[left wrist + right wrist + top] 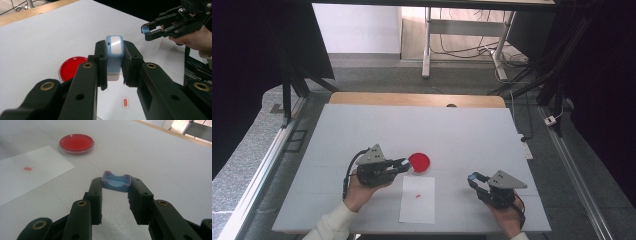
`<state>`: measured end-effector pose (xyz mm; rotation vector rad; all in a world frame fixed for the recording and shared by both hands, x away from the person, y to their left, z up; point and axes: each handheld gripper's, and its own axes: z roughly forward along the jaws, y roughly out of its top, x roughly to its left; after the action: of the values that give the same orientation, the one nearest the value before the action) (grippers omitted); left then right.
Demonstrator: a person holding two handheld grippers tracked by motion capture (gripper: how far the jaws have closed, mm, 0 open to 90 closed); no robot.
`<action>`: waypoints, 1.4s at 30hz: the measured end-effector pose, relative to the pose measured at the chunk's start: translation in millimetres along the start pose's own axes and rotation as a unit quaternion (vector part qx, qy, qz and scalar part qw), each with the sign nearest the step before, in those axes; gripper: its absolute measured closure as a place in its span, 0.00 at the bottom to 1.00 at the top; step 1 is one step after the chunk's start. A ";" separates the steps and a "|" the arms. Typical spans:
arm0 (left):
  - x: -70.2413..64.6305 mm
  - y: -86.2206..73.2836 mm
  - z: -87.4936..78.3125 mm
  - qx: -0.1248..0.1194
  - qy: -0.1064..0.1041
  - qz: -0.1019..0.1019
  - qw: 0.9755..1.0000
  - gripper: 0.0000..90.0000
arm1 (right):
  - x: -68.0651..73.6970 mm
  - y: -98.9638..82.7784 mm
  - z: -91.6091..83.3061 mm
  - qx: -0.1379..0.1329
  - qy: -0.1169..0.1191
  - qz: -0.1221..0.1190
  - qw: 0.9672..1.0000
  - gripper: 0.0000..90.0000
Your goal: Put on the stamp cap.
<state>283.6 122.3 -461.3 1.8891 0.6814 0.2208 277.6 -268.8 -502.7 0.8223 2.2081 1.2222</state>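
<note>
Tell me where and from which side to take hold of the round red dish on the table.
Grip the round red dish across its clear outer rim, coming straight down from above with the tongs wide: it lies flat and shallow on the white table, so a level approach finds almost no wall.

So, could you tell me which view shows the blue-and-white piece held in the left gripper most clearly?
The left gripper view: the blue-and-white piece sits close up, clamped between the left gripper jaws. The high view shows it small at the gripper's tip, beside the red dish.
</note>
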 end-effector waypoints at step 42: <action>-2.7 1.4 8.8 -0.003 0.001 -0.007 1.000 0.84 | 43.3 17.2 36.1 -0.013 0.057 0.000 0.998 0.71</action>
<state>285.9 113.4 -463.3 1.8771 0.6950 0.2150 275.6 -210.4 -510.5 0.7603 2.2760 1.3263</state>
